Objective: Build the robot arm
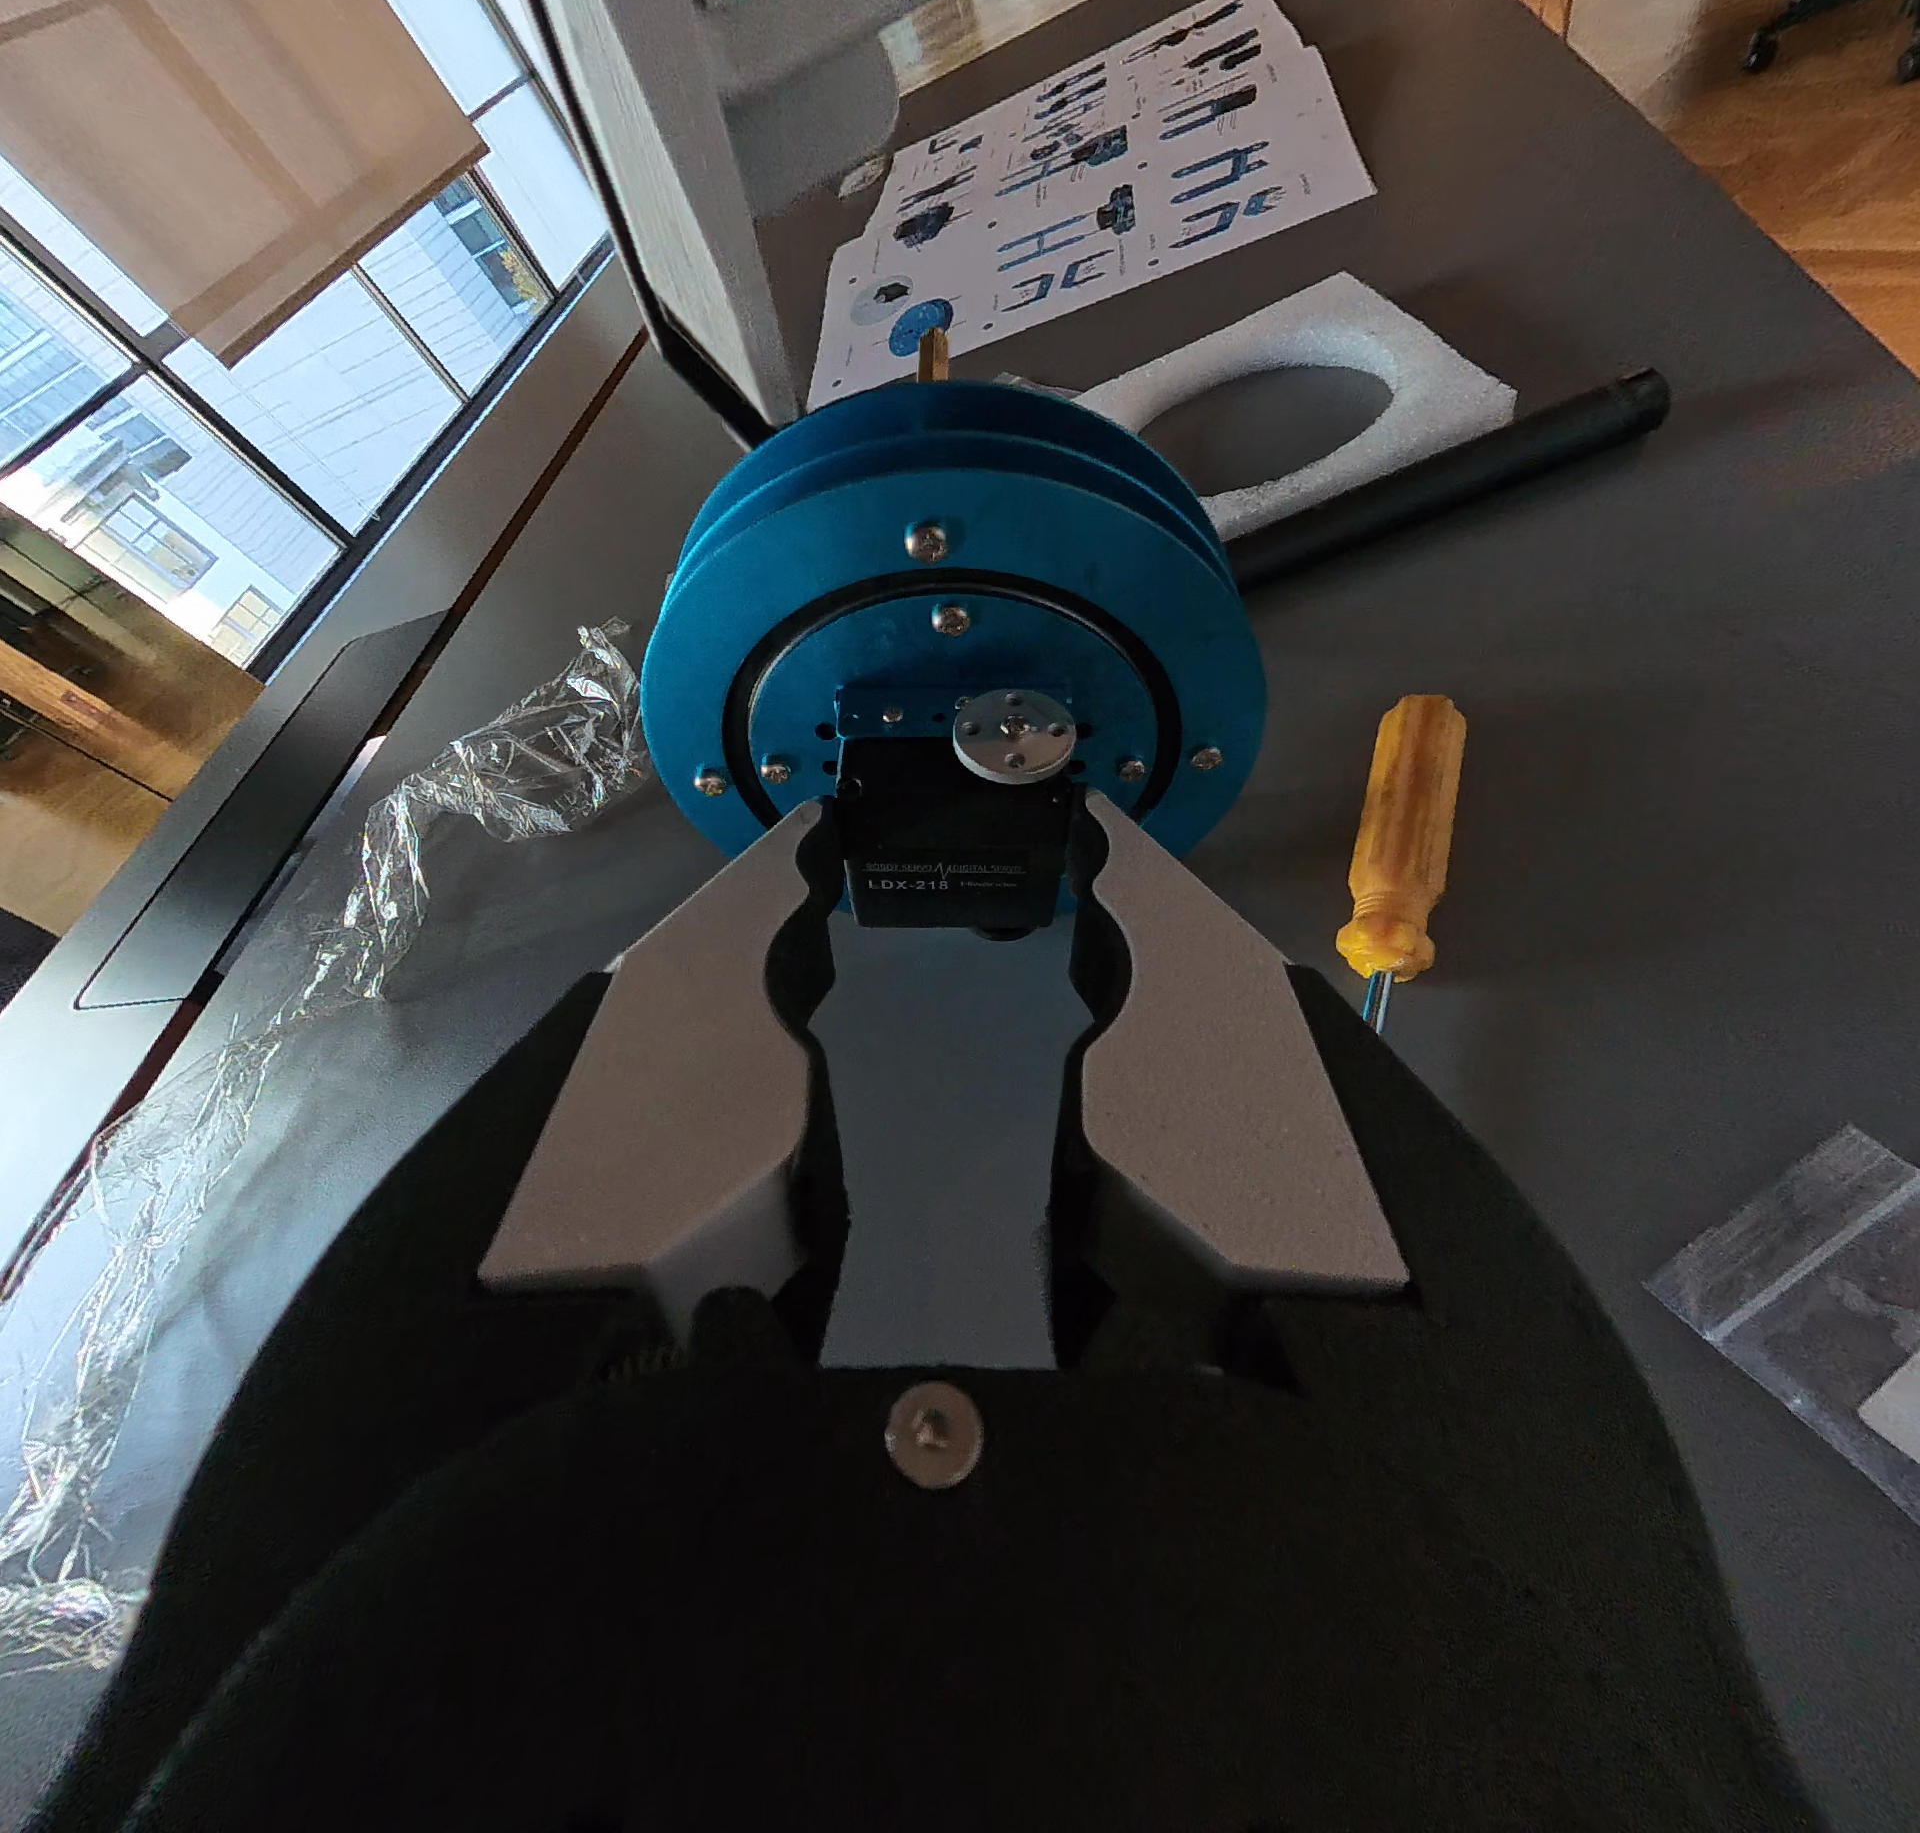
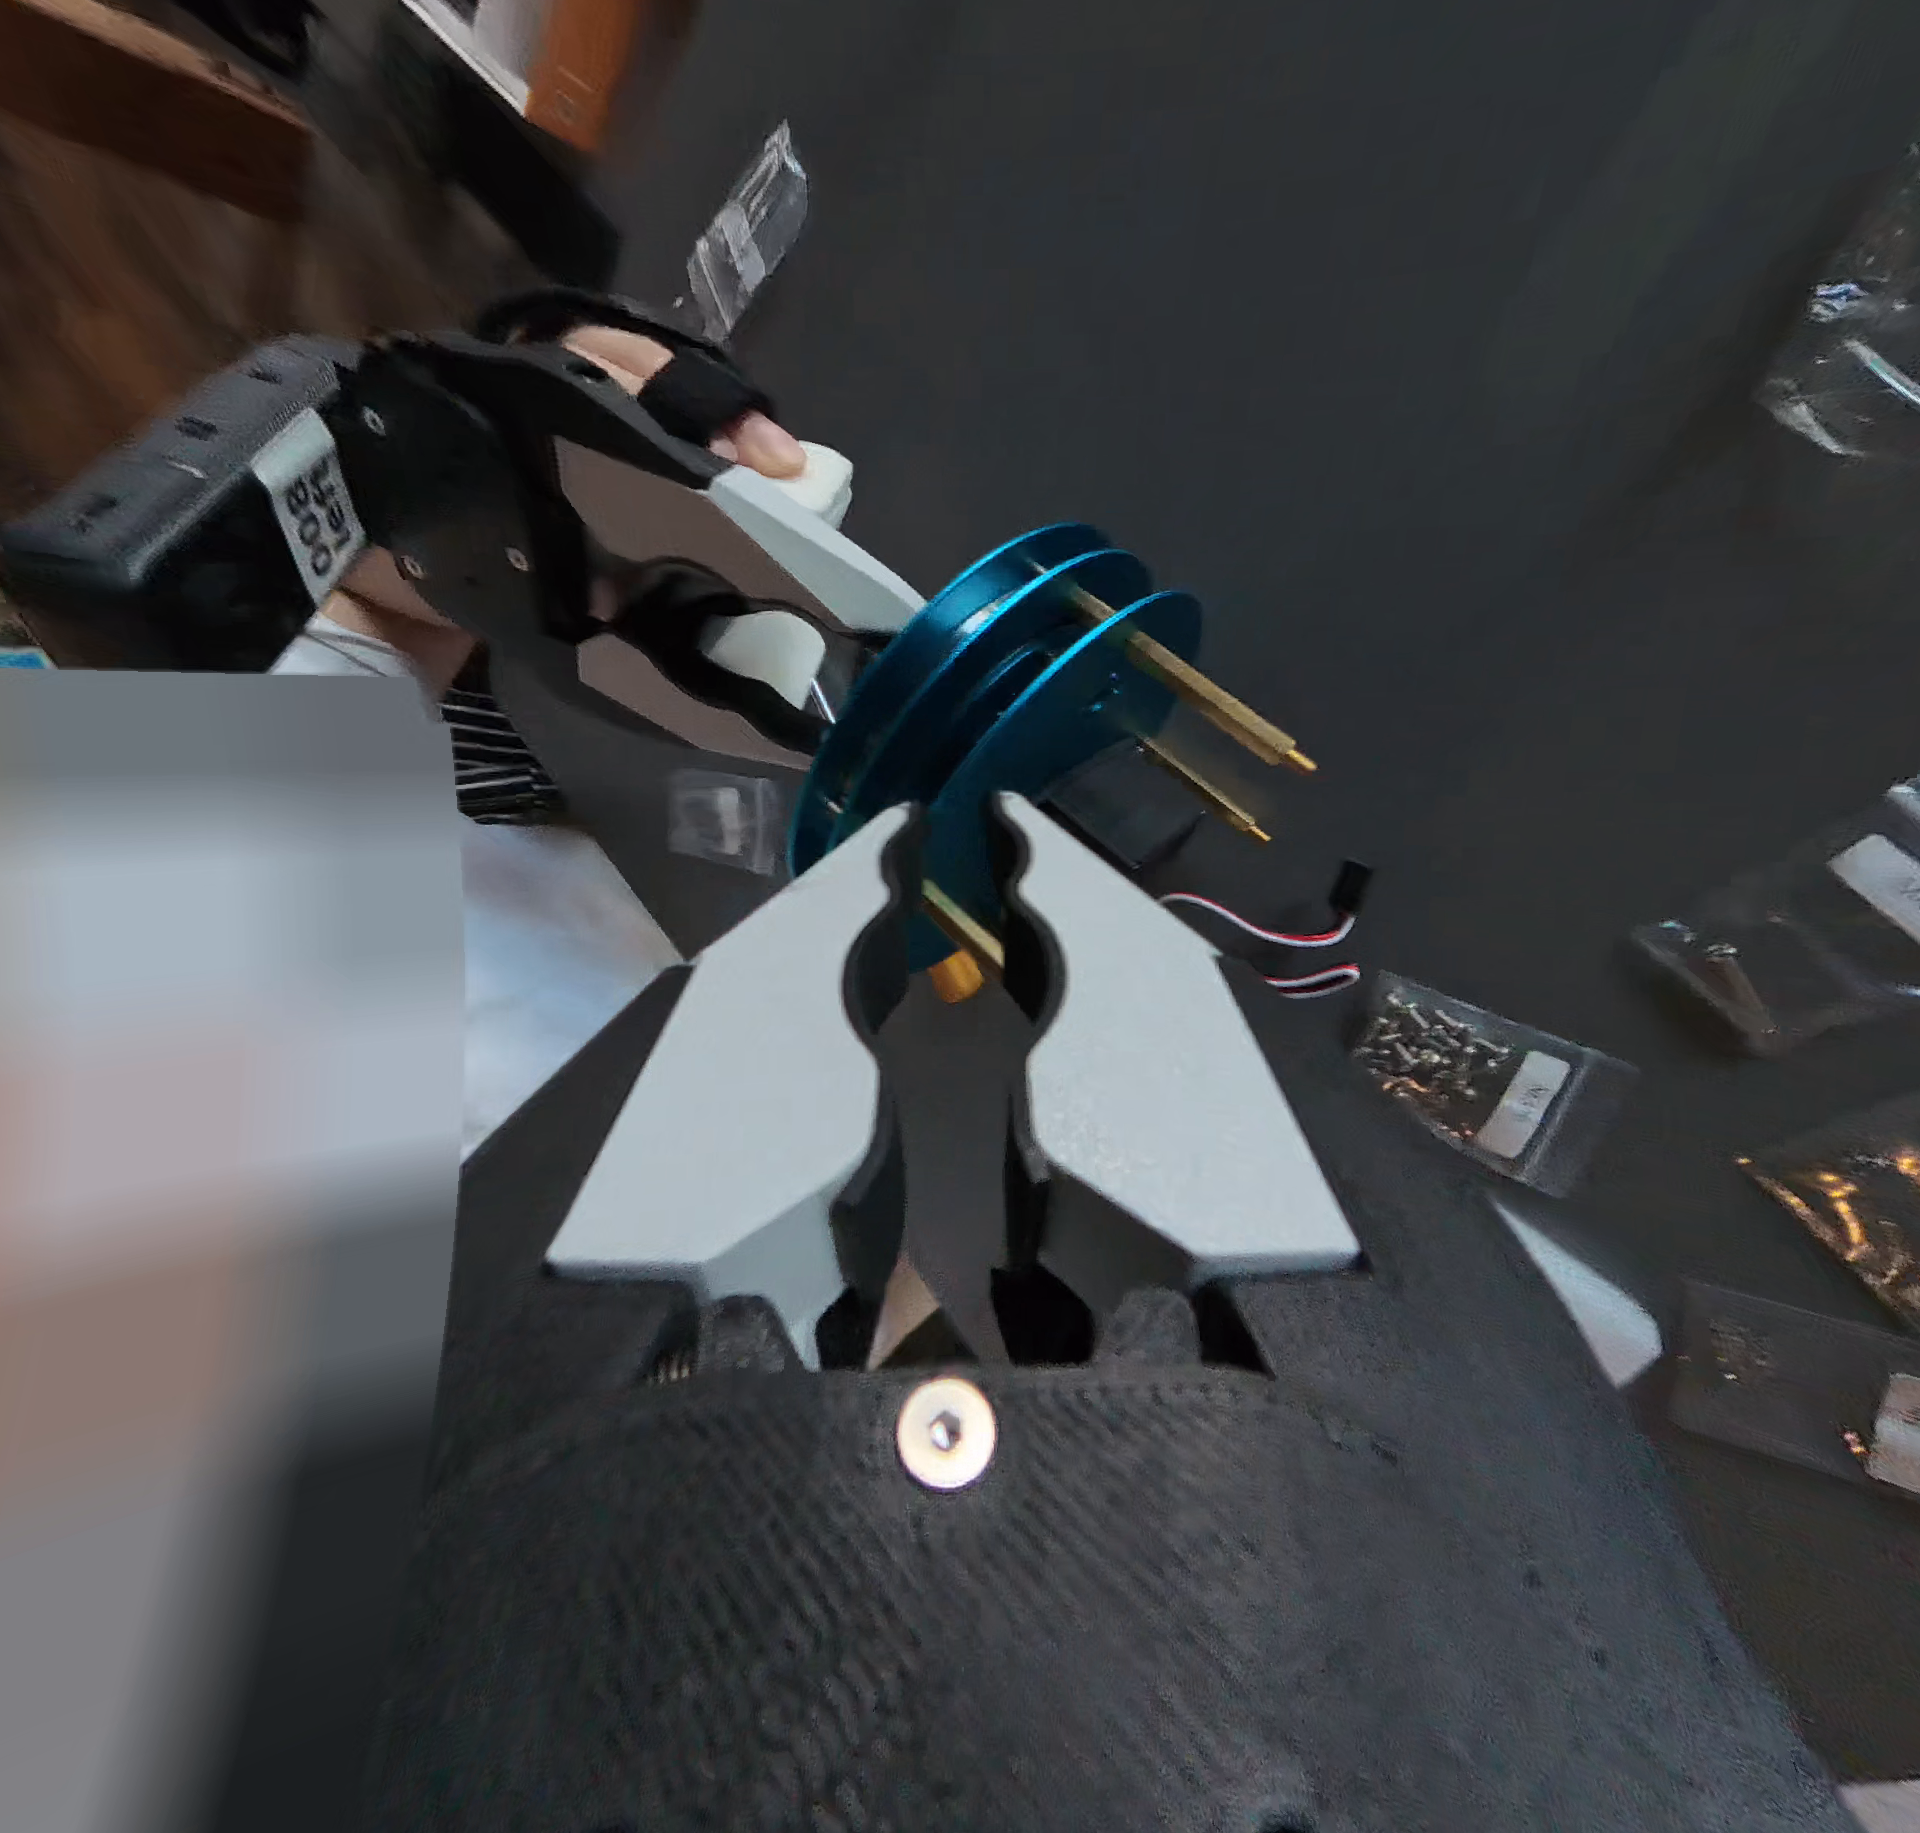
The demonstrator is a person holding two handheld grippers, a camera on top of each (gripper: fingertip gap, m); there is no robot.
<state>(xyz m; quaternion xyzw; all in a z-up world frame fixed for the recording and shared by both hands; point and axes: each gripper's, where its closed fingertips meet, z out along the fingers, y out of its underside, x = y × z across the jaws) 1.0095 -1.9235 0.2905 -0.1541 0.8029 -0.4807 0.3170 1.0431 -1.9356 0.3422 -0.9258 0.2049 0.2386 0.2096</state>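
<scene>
We see the left gripper (image 1: pixel 951 827) with its jaws partly closed around a black servo block (image 1: pixel 951 848), one grey finger pressing each side of it; the servo is fixed to the face of a blue disc assembly (image 1: pixel 831 661), which hangs just beyond the jaws, lifted clear of the grey desk (image 1: pixel 1558 744). A small silver horn wheel (image 1: pixel 1010 734) sits on the servo just above the fingertips. To the right of these jaws a yellow-handled screwdriver (image 1: pixel 1397 838) lies on the desk, and farther right and nearer to us a small clear zip bag (image 1: pixel 1808 1295). To the left of the jaws crumpled clear plastic wrap (image 1: pixel 468 796) trails across the desk. Beyond the discs lie a white foam tray (image 1: pixel 1299 370) with an oval hole, a black rod (image 1: pixel 1455 474) and printed sheets with blue diagrams (image 1: pixel 1101 183). From the other side, the right gripper (image 2: pixel 956 817) has its jaws narrowed to a slim gap, and the rim of the nearest blue disc (image 2: pixel 1091 682) and a brass standoff (image 2: pixel 961 936) sit between the fingertips; whether the fingers actually pinch them we cannot tell. Two more brass standoffs (image 2: pixel 1195 692) stick out beyond and to the right of these jaws, and a red, white and black servo cable (image 2: pixel 1299 942) dangles to the right. Farther right, bags of small screws (image 2: pixel 1486 1077) lie on the desk. The left gripper (image 2: pixel 831 661), held by a gloved hand (image 2: pixel 717 401), meets the discs up and to the left.
</scene>
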